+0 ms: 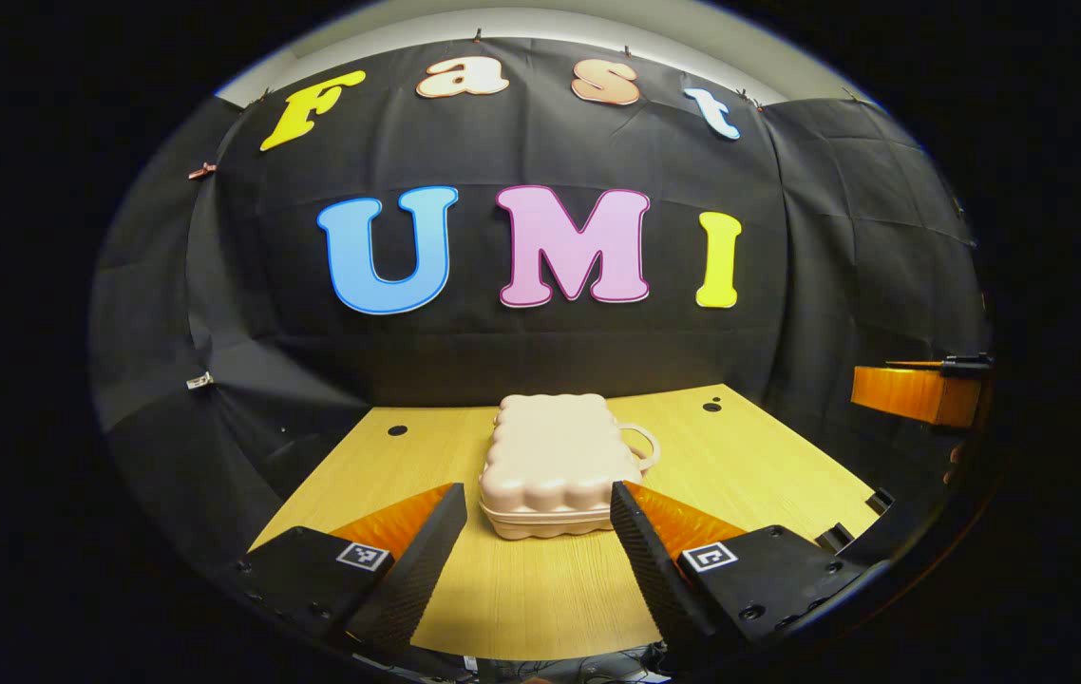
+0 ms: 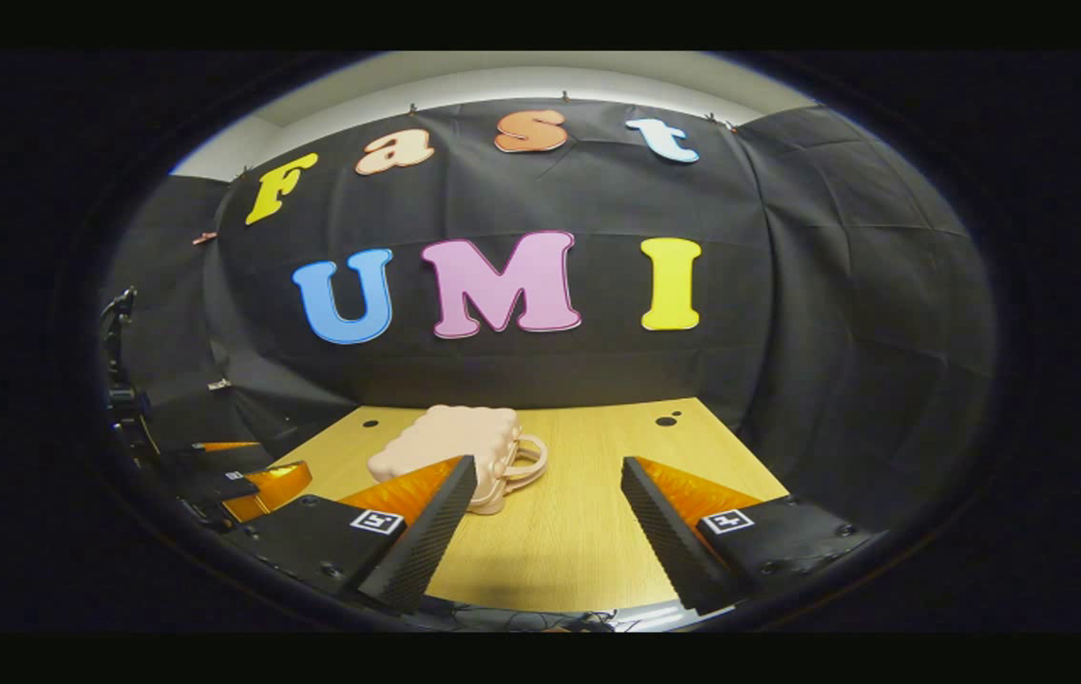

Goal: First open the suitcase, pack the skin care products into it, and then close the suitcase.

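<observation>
Your left gripper (image 1: 538, 532) and right gripper (image 2: 548, 513) both hang spread and empty over the wooden table (image 1: 540, 598); beyond them lies the small pink suitcase (image 1: 555, 465), lid down, handle rightward, which suits either a start or a finished packing

We see the suitcase (image 1: 555, 465) lying shut on the tabletop (image 1: 768, 465), toward its rear, handle to the right. Left tool (image 1: 533, 532) sits before it; right tool (image 2: 548, 521) to its right.
</observation>
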Demonstrator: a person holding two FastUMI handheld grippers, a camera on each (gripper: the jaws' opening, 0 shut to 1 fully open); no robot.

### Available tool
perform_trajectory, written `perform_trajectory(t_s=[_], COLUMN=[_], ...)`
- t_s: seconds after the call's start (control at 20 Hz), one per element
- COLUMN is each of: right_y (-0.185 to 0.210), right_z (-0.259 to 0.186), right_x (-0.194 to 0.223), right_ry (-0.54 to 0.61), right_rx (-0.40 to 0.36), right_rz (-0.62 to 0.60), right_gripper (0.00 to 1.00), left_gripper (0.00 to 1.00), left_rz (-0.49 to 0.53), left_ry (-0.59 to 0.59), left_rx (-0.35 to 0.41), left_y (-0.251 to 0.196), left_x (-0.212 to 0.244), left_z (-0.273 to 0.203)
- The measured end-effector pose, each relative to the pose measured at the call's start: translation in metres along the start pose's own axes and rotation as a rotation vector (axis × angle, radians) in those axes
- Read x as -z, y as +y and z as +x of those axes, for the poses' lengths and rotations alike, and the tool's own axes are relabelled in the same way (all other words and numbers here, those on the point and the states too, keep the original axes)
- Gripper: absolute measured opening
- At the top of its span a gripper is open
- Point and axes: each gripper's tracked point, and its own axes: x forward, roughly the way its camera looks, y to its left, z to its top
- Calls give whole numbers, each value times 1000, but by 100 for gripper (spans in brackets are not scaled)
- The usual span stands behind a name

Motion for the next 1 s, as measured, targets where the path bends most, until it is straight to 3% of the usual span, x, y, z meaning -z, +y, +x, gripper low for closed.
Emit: perform_trajectory(t_s=[0.6, 1.0], right_y=[-21, -34], right_z=[5, 3], right_x=[12, 20], right_ry=[33, 70], right_rx=[59, 89], right_rz=[27, 24], right_gripper=[97, 97], left_gripper=[96, 96], left_rz=[35, -33], left_ry=[-3, 33], left_rx=[1, 15], left_y=[0, 0], left_x=[-7, 3], left_z=[11, 23])
